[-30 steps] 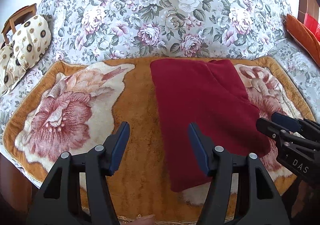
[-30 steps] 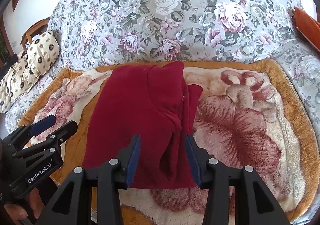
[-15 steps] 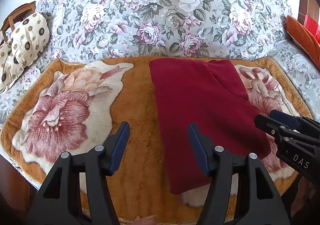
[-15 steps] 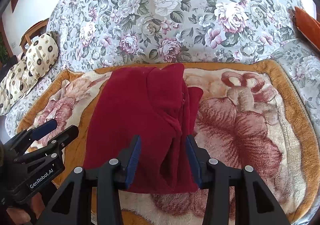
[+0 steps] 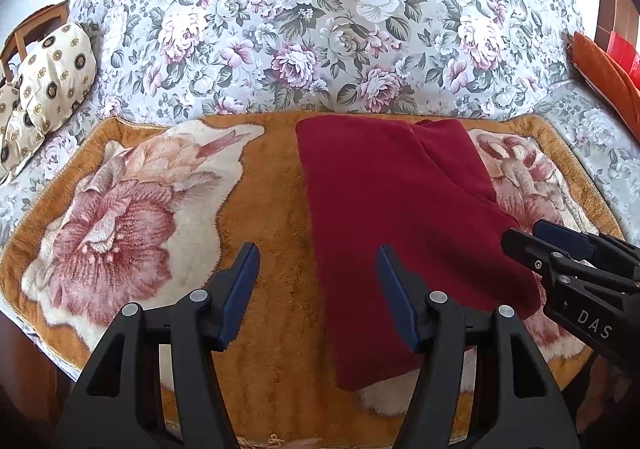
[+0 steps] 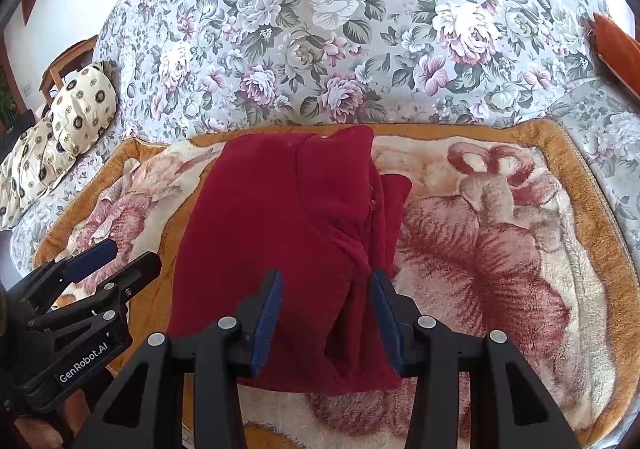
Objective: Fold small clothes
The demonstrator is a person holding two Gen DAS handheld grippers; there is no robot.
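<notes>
left gripper (image 5: 316,289): fingers spread wide, gripping nothing, left edge of the red fleece garment (image 5: 400,225) between them
right gripper (image 6: 326,313): parted too, empty, hovering over garment's near right folds
garment: folded on plush rose blanket (image 6: 500,249)

Both wrist views face sofa, share red garment (image 5: 400,217) (image 6: 288,233); nearness unclear.

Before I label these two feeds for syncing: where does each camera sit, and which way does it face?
Left wrist: on the left gripper, facing forward over the orange blanket; own open jaws show.
Right wrist: on the right gripper, facing the red garment; own open jaws show.
Shared: garment, blanket, floral cover, each other's gripper.
</notes>
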